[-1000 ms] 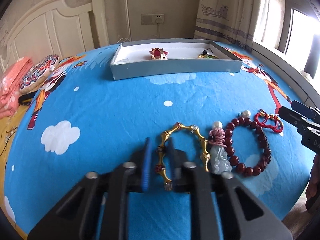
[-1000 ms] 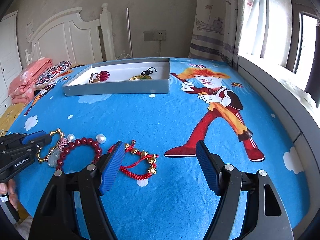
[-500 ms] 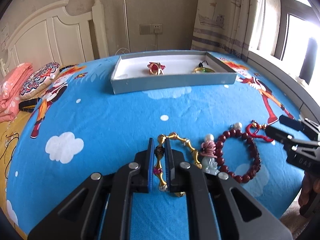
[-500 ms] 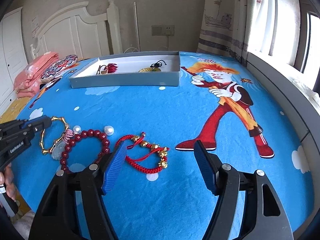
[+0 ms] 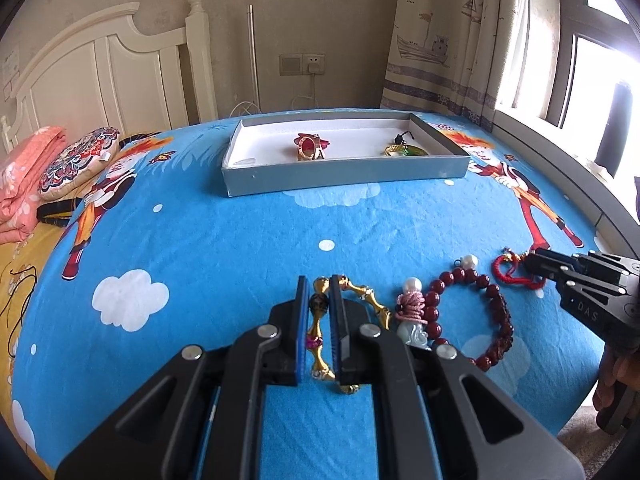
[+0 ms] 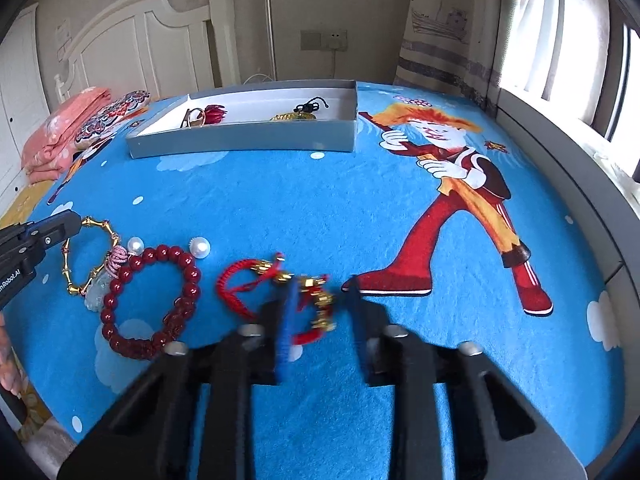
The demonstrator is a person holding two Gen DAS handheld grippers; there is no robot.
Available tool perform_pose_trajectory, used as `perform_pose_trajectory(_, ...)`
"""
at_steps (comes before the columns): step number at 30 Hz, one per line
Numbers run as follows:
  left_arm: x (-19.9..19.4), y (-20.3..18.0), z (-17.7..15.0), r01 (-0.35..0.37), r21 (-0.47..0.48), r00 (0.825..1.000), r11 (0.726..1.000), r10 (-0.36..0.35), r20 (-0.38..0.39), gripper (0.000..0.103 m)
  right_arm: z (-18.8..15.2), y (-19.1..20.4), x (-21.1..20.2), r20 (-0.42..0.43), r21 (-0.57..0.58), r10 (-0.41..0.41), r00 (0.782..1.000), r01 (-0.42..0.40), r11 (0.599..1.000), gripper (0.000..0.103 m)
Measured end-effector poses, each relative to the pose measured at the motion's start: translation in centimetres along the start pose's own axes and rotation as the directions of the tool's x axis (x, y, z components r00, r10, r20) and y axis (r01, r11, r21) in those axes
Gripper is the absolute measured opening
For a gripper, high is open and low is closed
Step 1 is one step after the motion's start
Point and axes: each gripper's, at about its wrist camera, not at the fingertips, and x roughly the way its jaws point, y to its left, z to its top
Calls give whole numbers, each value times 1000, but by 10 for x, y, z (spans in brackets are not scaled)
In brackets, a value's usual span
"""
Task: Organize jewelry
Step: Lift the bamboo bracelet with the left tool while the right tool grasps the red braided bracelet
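Observation:
My left gripper (image 5: pixel 318 292) is shut on the gold link bracelet (image 5: pixel 362 300), low over the blue bedsheet; it also shows in the right wrist view (image 6: pixel 70 224). My right gripper (image 6: pixel 320 292) is partly closed, its jaws on either side of the red cord bracelet (image 6: pixel 256 280) with gold charms; it also shows in the left wrist view (image 5: pixel 534 264). Between them lie a dark red bead bracelet (image 6: pixel 160 300) and a pale jade pendant with pink cord (image 5: pixel 414 316). A grey tray (image 5: pixel 344 176) at the back holds a red ring (image 5: pixel 310 148) and a gold-green piece (image 5: pixel 404 150).
Two loose pearls (image 6: pixel 200 247) lie by the bead bracelet. Pink folded blankets (image 5: pixel 20 184) and a patterned cushion (image 5: pixel 80 160) sit at the left by the white headboard. The bed edge and window sill run along the right.
My left gripper has closed on the gold bracelet. My right gripper moved forward over the red cord bracelet and its jaws narrowed around it.

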Motion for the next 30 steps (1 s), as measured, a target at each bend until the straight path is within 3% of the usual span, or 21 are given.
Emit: perform_pose_trajectory(30, -19, 2, 19, 36, -30, 997, 999, -34, 68, 9, 27, 0, -35, 145, 5, 58, 988, -59, 998, 10)
